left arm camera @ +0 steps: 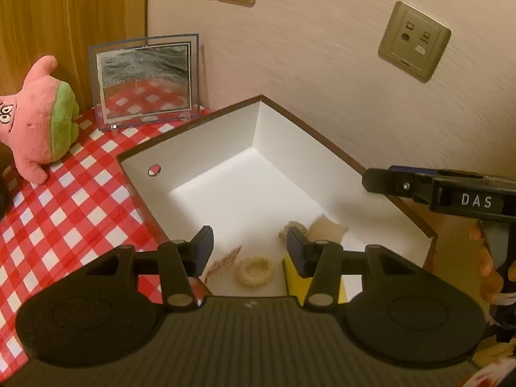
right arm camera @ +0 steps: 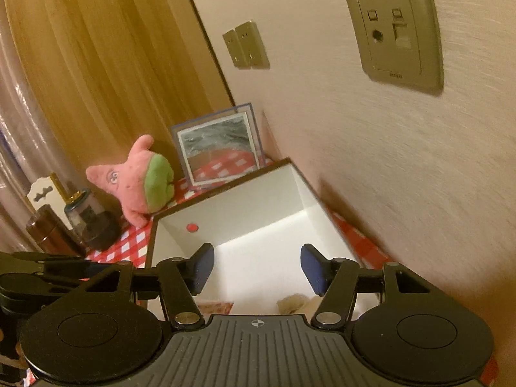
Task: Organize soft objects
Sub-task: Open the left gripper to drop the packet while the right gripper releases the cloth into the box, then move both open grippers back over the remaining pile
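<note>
The left gripper's fingers [left arm camera: 300, 251] hide most of the yellow object [left arm camera: 295, 279].

Fuzzy plush star [left arm camera: 38, 119], glossy tablecloth [left arm camera: 64, 213]

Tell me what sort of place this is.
Probably a home or hotel room: a red-and-white checked tablecloth against a wall with beige socket plates, a wooden panel, and a pink starfish plush toy.

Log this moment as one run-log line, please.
left gripper: open, empty, over box | right gripper: open, empty, over box | in box: ring toy, beige plush | pink star plush: outside on tablecloth
</note>
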### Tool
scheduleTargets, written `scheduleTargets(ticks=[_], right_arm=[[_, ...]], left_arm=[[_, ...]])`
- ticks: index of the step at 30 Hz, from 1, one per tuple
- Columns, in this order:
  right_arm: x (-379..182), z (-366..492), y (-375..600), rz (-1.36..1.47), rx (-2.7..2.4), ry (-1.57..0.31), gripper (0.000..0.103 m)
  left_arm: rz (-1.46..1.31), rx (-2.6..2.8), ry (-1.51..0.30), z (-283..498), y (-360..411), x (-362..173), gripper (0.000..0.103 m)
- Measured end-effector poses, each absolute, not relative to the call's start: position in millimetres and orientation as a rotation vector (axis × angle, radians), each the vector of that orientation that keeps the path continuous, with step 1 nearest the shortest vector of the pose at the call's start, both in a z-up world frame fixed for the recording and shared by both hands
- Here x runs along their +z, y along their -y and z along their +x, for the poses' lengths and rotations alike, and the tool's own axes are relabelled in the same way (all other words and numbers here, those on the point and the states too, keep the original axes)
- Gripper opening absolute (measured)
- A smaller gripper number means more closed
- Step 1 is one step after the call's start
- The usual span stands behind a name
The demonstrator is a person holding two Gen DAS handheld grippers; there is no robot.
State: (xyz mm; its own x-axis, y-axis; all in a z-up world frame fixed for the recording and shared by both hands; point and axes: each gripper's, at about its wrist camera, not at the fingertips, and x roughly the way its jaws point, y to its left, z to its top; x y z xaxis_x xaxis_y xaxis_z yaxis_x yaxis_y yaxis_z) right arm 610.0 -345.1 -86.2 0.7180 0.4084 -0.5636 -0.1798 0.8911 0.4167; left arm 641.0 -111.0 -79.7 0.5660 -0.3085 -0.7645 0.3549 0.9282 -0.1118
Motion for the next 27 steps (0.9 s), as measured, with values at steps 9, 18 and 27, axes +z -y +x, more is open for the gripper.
scheduleTargets(ticks=[9, 18, 27], right_arm=[[-92.7, 584.9, 340.6, 0.34, 0.336, -0.769, 0.061], [-87.4, 557.1, 324.8, 0.297, 0.356, -0.788, 0.061], [-78.9, 529.0, 303.9, 0.259, 0.375, -0.792, 0.061]], left_arm=[[0.047, -0.392, -0.894, 614.8, 102.2, -74.6, 0.048], [0.024, -0.369, -0.893, 581.8, 83.9, -68.2, 0.048], [0.0, -0.319, -0.879, 542.2, 52.5, -59.3, 0.048]])
